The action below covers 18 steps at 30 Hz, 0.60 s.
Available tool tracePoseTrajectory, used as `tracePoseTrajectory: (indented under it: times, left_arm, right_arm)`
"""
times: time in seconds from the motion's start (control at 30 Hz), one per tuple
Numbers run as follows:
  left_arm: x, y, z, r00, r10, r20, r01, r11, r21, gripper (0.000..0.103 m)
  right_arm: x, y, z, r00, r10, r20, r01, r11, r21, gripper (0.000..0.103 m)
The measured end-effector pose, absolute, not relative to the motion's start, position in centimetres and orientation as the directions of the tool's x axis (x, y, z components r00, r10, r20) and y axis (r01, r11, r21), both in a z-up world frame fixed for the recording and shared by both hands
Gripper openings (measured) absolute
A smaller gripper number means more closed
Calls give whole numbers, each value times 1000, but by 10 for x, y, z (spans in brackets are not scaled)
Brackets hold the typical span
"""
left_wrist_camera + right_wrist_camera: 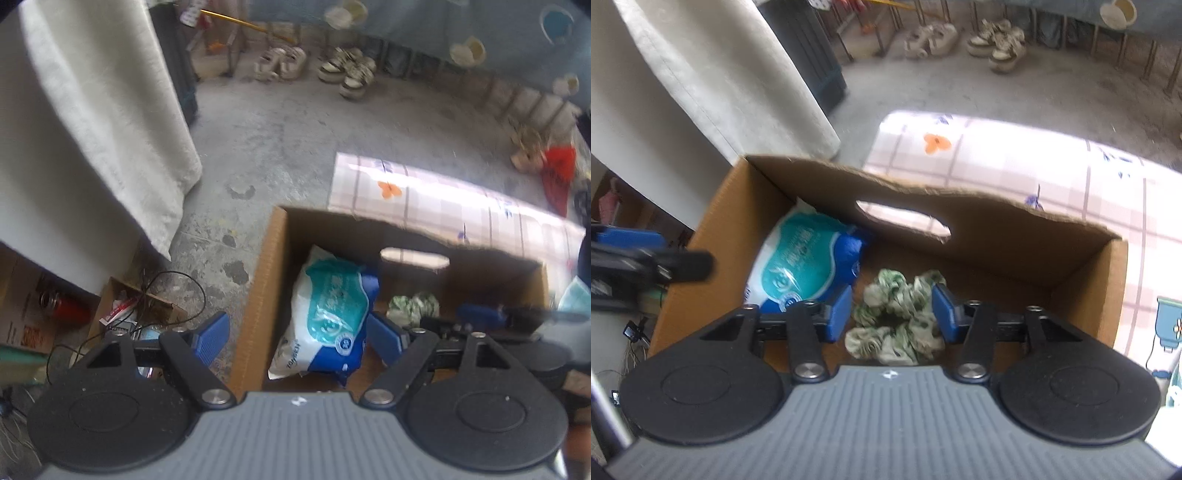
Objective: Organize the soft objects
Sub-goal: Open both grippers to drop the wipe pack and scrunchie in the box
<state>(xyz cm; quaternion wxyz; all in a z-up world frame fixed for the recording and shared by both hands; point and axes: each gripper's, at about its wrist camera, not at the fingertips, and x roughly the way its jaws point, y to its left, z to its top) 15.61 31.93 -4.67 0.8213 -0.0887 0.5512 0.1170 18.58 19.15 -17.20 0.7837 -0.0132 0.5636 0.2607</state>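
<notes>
Here, both tongs released above the cardboard box [713, 221].
My left gripper [297, 334] straddles the tissue pack [328, 314]; my right gripper [891, 312] flanks the scrunchie [897, 314], which may snag while lifting.

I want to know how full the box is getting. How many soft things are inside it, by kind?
Tissue packs: 1, the teal, white and blue pack at the left end of the cardboard box.
Green-and-white scrunchies: 1, the scrunchie on the box floor near the middle.
Total: 2 soft things in the box.
</notes>
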Motion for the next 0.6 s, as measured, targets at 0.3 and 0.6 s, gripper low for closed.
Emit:
tracePoseTrajectory:
  times: [0.3, 0.6]
  left_arm:
    - [136, 364, -30, 444, 96, -891, -462, 876, -136, 84]
    - [110, 379, -34, 435, 73, -898, -504, 846, -175, 84]
  right_arm:
    - [194, 218, -223, 99, 264, -959, -367, 906, 211, 38]
    - [199, 238, -218, 148, 304, -941, -401, 888, 224, 40]
